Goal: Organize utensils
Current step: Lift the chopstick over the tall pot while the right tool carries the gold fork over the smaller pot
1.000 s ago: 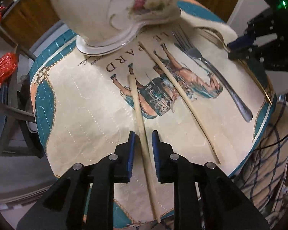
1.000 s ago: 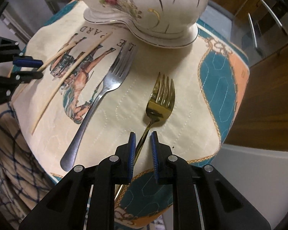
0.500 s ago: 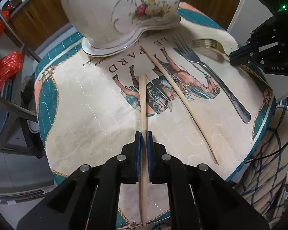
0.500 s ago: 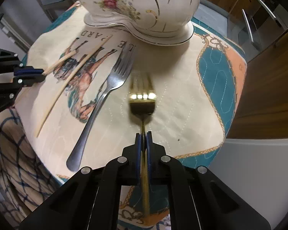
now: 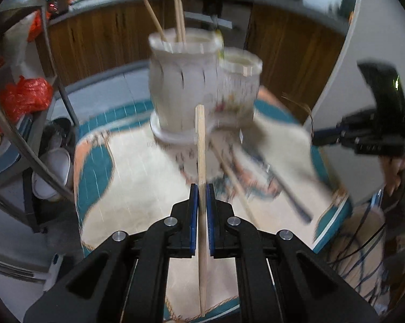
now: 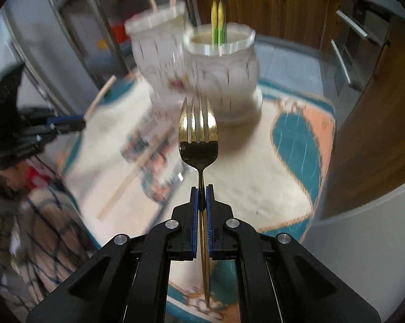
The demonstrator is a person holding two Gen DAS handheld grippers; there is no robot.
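The chopstick [image 5: 201,161] is clamped in my left gripper [image 5: 201,196] and the gold fork [image 6: 198,137] in my right gripper [image 6: 201,199], so I should drop each squarely into the two-cup holder [image 5: 183,80] ahead, chopstick with chopsticks.

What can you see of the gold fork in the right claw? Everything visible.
The gold fork looks like polished, mirror-bright metal: four tines, a broad shoulder and a slim handle. The right claw is shut on the handle just below the head, with the rest of the handle running back between the blue pads. It is lifted clear of the mat, tines pointing away from the camera toward the white ceramic holder. Only the pads touch it.
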